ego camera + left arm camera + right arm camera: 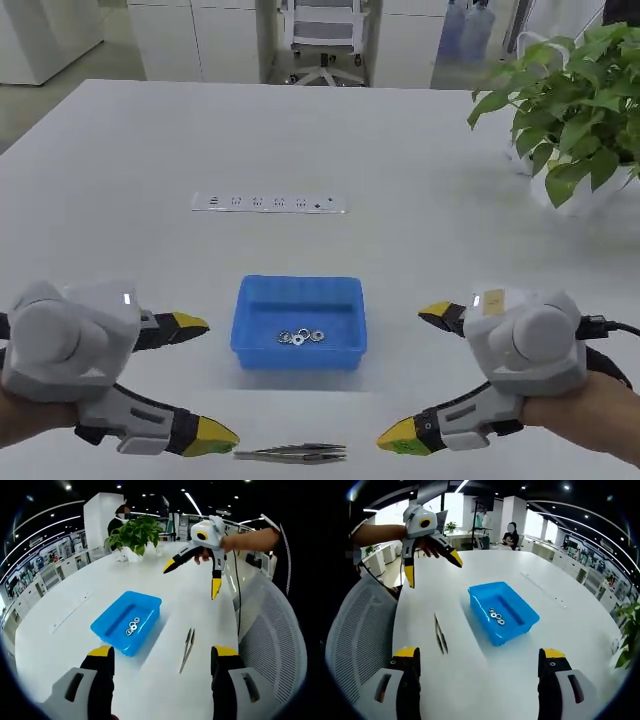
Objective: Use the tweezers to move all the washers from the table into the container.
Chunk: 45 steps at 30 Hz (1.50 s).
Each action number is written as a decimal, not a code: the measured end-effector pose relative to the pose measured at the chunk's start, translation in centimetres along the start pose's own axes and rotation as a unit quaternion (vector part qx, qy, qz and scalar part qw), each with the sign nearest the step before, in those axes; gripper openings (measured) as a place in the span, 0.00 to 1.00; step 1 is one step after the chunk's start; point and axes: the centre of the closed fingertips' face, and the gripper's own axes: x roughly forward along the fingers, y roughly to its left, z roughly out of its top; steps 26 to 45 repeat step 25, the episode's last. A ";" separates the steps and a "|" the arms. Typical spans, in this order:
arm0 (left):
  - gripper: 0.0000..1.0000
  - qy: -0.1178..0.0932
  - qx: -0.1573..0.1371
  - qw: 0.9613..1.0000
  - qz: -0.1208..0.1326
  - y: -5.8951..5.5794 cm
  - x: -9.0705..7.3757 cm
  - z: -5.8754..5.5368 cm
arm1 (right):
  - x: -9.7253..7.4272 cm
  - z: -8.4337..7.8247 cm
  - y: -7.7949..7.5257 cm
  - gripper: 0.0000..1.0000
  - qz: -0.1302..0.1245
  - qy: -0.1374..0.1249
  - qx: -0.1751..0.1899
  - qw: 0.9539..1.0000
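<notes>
The tweezers (pixel 290 453) lie flat on the near edge of the white table (pixel 150 150), between the 2 grippers and touched by neither. Their 2 arms run close alongside each other and pinch nothing. Whether the tips actually meet, I cannot tell.

The left gripper (pixel 212 380) hovers with its jaws spread wide and nothing in them. The right gripper (pixel 405 375) is the same on the other side, wide apart and empty.

Now the washers (pixel 302 337): every one I can make out, what looks like 4, sits in a tight cluster on the floor of the blue container (pixel 300 283), just beyond the tweezers at mid-table. By that reading the moving looks finished.

As for handling, the tweezers look thin, light, springy metal, likely slick and lying low on the tabletop. The sensible hold is across both arms around mid-length, so that squeezing closes the tips. Too near the joined end and they would pivot.

The washers look tiny, flat, hard and light. They would probably skate if nudged, so pinch 1 across its ring, 1 tip through the hole.
</notes>
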 end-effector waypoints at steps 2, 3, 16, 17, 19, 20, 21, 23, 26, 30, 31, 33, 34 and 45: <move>0.89 -0.002 -0.003 1.000 0.002 0.1 -0.1 0.0 | -0.2 -0.2 0.1 1.00 0.001 0.001 0.002 1.000; 0.90 -0.001 -0.007 1.000 0.002 0.1 -0.1 0.0 | -0.3 -0.3 0.1 1.00 0.001 0.001 0.005 1.000; 0.99 -0.014 -0.014 1.000 0.015 0.4 -0.7 0.9 | -1.6 -0.8 0.2 1.00 -0.004 -0.006 0.023 1.000; 0.99 -0.013 -0.013 1.000 0.015 0.4 -0.7 0.9 | -1.7 -0.8 0.2 1.00 -0.005 -0.008 0.024 1.000; 0.99 -0.012 -0.010 1.000 0.014 0.5 -0.7 0.9 | -1.8 -0.9 0.2 1.00 -0.007 -0.007 0.024 1.000; 0.99 -0.011 -0.009 1.000 0.014 0.5 -0.8 0.9 | -1.9 -0.9 0.2 1.00 -0.007 -0.006 0.023 1.000; 0.99 -0.010 -0.009 1.000 0.014 0.5 -0.8 0.9 | -2.0 -0.9 0.1 1.00 -0.008 -0.006 0.022 1.000; 0.99 -0.006 -0.006 1.000 0.015 0.6 -0.9 0.7 | -2.1 -1.0 0.1 1.00 -0.008 -0.006 0.023 1.000; 0.99 -0.005 -0.004 1.000 0.014 0.6 -1.0 0.7 | -2.1 -1.0 0.0 1.00 -0.009 -0.004 0.020 1.000; 0.99 -0.005 -0.004 1.000 0.014 0.6 -1.0 0.7 | -2.1 -1.0 0.0 1.00 -0.009 -0.004 0.020 1.000; 0.99 -0.005 -0.004 1.000 0.014 0.6 -1.0 0.7 | -2.1 -1.0 0.0 1.00 -0.009 -0.004 0.020 1.000; 0.99 -0.005 -0.004 1.000 0.014 0.6 -1.0 0.7 | -2.1 -1.0 0.0 1.00 -0.009 -0.004 0.020 1.000; 0.99 -0.005 -0.004 1.000 0.014 0.6 -1.0 0.7 | -2.1 -1.0 0.0 1.00 -0.009 -0.004 0.020 1.000; 0.99 -0.005 -0.004 1.000 0.014 0.6 -1.0 0.7 | -2.1 -1.0 0.0 1.00 -0.009 -0.004 0.020 1.000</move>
